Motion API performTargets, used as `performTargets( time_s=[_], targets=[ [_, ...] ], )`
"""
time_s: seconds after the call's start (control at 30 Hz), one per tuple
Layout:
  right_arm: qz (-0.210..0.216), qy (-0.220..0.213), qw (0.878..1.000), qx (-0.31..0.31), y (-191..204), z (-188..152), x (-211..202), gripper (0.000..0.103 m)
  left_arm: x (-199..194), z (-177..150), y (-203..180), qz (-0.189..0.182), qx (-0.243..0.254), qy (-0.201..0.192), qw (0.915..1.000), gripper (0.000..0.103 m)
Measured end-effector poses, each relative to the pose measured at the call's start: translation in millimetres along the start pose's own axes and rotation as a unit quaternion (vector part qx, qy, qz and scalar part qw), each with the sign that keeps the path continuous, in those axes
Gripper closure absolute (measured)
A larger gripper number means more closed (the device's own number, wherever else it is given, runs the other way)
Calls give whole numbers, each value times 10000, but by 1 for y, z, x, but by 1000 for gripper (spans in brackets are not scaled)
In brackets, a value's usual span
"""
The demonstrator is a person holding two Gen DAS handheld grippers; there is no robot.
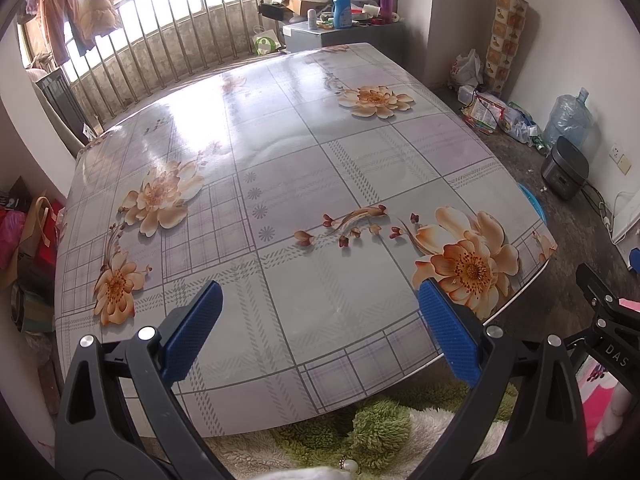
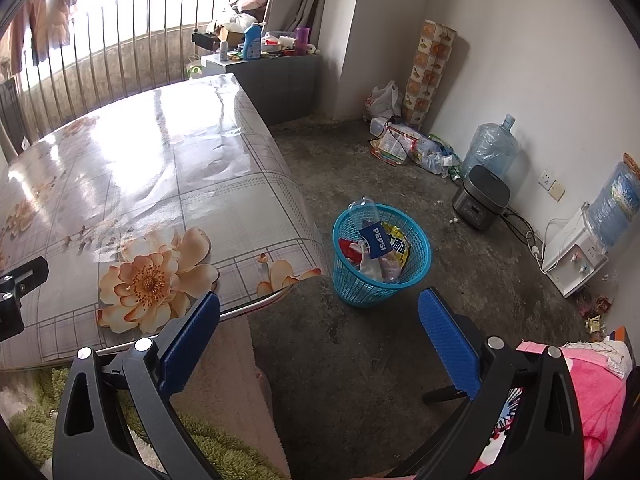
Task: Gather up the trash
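Right wrist | "PEPSI" bottle [image 2: 374, 240] in blue basket [image 2: 420, 268] | right tongs [image 2: 320, 344] spread | left tongs [image 1: 320, 332] spread

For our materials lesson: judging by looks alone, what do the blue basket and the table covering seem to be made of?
Blue basket: probably moulded plastic, with an even bright colour and an open lattice wall that shows the trash inside.
Table covering: likely glossy vinyl or a clear plastic sheet over printed cloth, since it reflects window glare and ripples near the edge.
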State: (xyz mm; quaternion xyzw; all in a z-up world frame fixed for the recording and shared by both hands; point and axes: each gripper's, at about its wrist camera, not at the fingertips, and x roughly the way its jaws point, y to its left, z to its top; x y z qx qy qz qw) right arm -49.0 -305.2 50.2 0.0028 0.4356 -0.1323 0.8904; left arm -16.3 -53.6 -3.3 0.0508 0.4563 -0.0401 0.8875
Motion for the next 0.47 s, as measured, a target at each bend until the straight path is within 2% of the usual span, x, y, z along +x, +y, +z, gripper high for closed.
performTargets(
  time_s=[0.47],
  targets=[
    [2, 4, 10000, 7, -1, 1, -1, 6, 0, 0, 0, -2, 2, 3, 10000, 9]
  ],
)
